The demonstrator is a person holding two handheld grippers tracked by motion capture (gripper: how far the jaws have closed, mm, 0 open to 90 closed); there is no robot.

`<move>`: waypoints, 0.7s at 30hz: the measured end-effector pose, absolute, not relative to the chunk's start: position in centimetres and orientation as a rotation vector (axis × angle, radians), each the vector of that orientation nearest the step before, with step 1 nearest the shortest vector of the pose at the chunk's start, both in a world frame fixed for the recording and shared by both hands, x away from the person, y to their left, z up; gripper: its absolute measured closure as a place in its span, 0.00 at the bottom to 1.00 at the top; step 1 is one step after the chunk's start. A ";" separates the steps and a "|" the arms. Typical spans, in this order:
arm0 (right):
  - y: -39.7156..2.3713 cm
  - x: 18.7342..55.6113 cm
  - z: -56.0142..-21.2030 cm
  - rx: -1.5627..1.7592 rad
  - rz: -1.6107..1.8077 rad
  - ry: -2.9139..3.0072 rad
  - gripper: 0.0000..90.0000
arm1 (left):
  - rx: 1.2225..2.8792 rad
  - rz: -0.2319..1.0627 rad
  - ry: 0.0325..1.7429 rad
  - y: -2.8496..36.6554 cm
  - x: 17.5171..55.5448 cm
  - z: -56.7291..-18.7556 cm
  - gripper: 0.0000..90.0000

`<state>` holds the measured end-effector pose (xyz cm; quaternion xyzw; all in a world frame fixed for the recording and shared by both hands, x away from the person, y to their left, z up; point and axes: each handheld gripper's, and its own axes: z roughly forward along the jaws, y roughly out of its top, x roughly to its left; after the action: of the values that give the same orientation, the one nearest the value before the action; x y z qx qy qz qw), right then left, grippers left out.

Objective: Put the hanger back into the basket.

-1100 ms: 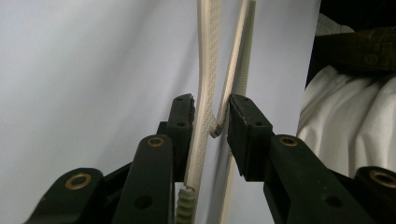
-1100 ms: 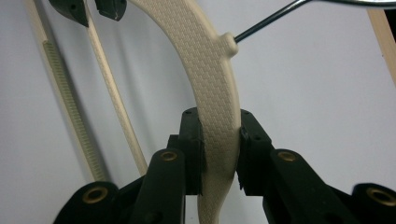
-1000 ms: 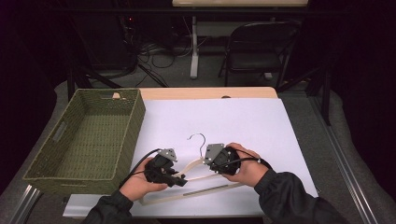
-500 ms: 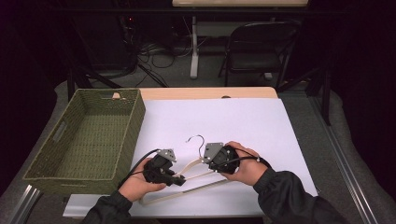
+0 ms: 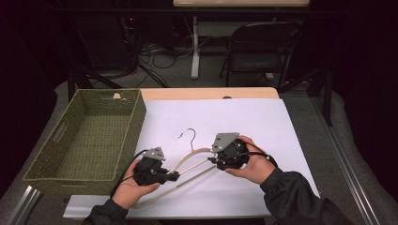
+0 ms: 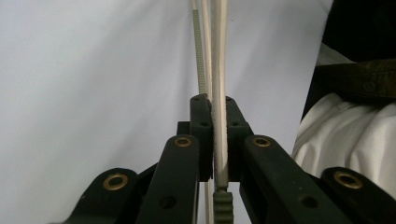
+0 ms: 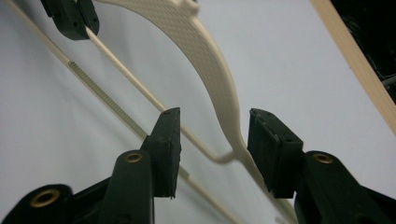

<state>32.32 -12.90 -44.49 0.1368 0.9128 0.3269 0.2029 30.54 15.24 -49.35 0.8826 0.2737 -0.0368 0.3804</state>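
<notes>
the hanger [image 5: 195,161] lies on the white sheet [image 5: 244,126] near the front edge of the table, its dark hook [image 5: 188,134] pointing away from the person. it is cream plastic with a curved arm and thin lower bars. the left gripper [image 5: 170,176] is clamped on one of the hanger's bars near its left end; in the left gripper view the black jaws press flat on the bar from both sides, with no gap. this grip appears meant to pin that end while the other hand works. the right gripper [image 5: 212,161] sits at the opposite end with its jaws released: in the right gripper view they stand apart, straddling the spot where the curved arm meets the bar, touching neither side. judged from this, the right gripper is placed to close on that junction or has just let it go; which one cannot be told. the green basket [image 5: 56,176] stands on the left, just beside the sheet and empty. nothing lies between hanger and basket. a chair [image 5: 260,47] and floor cables [image 5: 155,47] sit well beyond the table.
</notes>
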 end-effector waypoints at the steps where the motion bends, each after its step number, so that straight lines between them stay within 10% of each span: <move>1: -12.9 32.3 -44.5 0.382 0.913 2.548 0.59 | 2.246 -0.075 0.709 15.5 30.2 -49.0 0.97; 21: -18.8 32.0 -44.7 0.612 1.008 2.467 0.60 | 2.160 0.128 0.828 22.3 27.1 -41.9 0.97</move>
<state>32.00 -18.79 -44.66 0.2190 0.8837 0.3610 0.2021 27.14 22.30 -41.93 0.8540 0.3276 0.0506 0.4009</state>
